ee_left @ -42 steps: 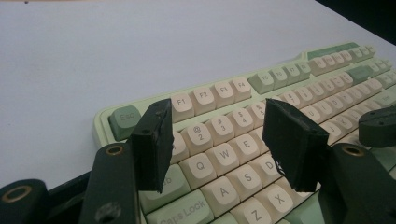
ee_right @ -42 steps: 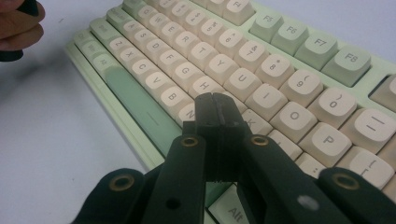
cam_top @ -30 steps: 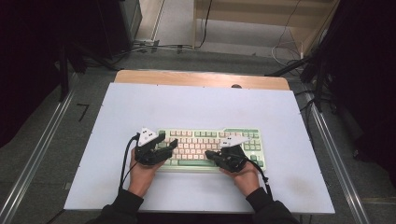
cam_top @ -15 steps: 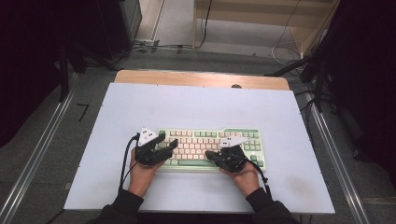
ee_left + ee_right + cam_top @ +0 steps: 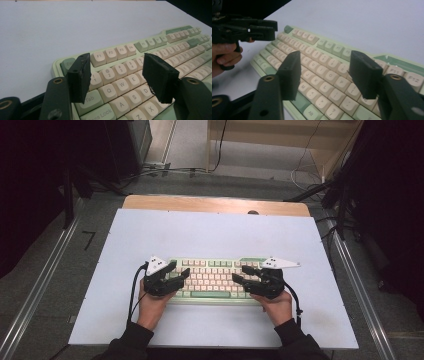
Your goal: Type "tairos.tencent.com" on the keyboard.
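A pale green keyboard (image 5: 215,279) with cream keys lies flat near the front of the table. My left gripper (image 5: 180,269) hovers open over its left end. In the left gripper view the black jaws (image 5: 117,72) stand wide apart above the keyboard (image 5: 125,82), over the number and QWE keys, with nothing between them. My right gripper (image 5: 240,274) is open over the right half. Its jaws (image 5: 327,72) frame the letter keys of the keyboard (image 5: 324,65), and the left gripper (image 5: 244,30) and its hand (image 5: 225,56) show farther off.
The keyboard rests on a pale sheet (image 5: 210,235) covering the table, with a wooden strip (image 5: 215,204) along the far edge. Metal rails (image 5: 40,285) run along both sides. Cables and dark equipment stand on the floor beyond.
My right gripper has shifted a little to the right and turned, so its grey plate now points outward. The left gripper and the keyboard have stayed put.
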A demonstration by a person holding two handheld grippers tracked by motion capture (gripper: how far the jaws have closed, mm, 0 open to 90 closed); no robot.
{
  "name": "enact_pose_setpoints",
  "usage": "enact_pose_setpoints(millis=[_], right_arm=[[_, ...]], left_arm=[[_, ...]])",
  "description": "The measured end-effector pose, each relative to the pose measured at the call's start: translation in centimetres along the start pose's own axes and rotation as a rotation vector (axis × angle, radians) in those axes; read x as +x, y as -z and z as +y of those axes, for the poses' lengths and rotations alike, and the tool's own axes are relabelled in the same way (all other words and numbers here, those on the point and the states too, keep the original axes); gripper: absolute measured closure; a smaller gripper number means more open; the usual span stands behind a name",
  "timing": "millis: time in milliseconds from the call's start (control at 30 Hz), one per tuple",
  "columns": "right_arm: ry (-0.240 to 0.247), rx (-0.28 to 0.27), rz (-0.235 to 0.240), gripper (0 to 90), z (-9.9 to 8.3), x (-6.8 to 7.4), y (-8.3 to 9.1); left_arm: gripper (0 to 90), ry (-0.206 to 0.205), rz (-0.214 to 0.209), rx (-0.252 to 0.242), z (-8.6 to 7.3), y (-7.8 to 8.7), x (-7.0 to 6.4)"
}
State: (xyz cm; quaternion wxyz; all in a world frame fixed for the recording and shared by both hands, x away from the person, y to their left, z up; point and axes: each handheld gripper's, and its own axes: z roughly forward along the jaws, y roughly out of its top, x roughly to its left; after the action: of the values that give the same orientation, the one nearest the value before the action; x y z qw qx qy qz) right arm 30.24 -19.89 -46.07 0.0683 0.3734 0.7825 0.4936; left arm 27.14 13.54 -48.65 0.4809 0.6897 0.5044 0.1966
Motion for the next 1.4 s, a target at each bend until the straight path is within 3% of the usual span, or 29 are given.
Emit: enact_pose_setpoints(millis=[133, 233, 467, 700, 933, 1167, 1400], right_arm=[[-0.045, -0.015, -0.023, 27.2, 0.0, -0.8, 0.5], [-0.067, -0.025, -0.053, 23.9, 0.0, -1.1, 0.7], [-0.071, -0.017, -0.089, 19.6, -0.1, -1.6, 1.2], [-0.078, -0.027, -0.131, 16.5, -0.4, -2.6, 2.3], [-0.095, -0.054, -0.187, 15.8, -0.8, -3.8, 3.9], [-0.099, -0.071, -0.236, 15.8, -1.3, -4.7, 5.4], [-0.071, -0.082, -0.337, 16.0, -1.9, -5.4, 7.0]], left_arm=[[35.6, 0.007, 0.003, -0.002, 0.1, 0.0, 0.1], [31.3, 0.016, 0.007, -0.001, 0.1, 0.1, 0.2], [25.7, 0.04, 0.024, -0.021, 0.4, 0.6, 0.3], [22.9, 0.013, 0.034, -0.02, 0.1, 2.0, 0.6], [22.4, 0.021, 0.077, -0.031, -0.2, 3.7, 2.2], [22.4, 0.058, 0.133, -0.056, -0.4, 5.1, 4.1], [22.3, 0.067, 0.164, -0.059, -0.8, 6.2, 5.1]])
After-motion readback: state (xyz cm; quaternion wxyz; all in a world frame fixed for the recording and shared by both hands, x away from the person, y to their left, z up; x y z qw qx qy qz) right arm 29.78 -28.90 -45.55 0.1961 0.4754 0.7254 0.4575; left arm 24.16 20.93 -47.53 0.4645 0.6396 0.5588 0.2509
